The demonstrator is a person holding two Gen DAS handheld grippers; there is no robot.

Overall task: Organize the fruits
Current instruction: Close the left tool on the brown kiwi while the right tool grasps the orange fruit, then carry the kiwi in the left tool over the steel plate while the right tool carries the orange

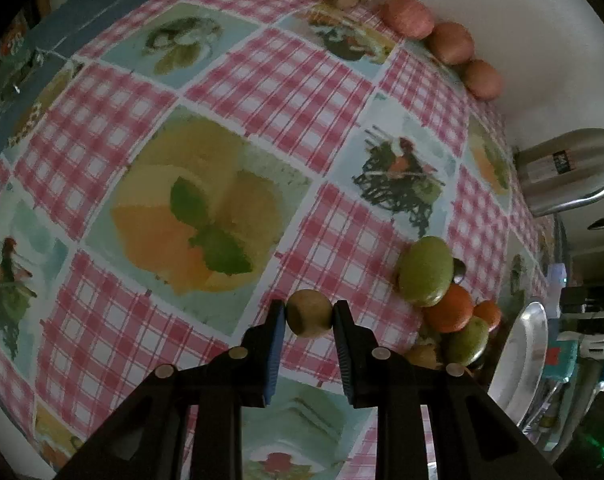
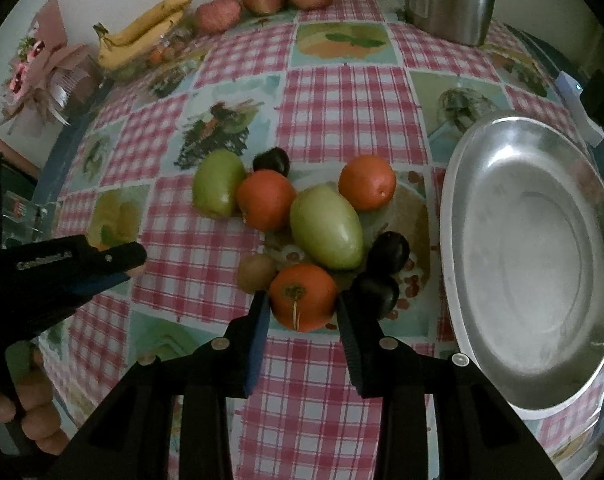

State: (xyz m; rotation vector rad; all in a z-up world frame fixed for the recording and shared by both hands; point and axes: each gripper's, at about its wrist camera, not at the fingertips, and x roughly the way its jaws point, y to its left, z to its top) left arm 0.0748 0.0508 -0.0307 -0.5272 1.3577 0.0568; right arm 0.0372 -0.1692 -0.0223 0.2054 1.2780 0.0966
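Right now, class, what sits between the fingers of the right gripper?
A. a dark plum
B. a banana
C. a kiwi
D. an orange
D: in the right wrist view the right gripper has its two fingers against the sides of an orange, beside the metal bowl.

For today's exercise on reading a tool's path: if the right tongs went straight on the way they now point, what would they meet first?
The right tongs already hold an orange between their pads. Straight on, that orange would likely press down onto the checked tablecloth beneath it, though depth is hard to judge here.
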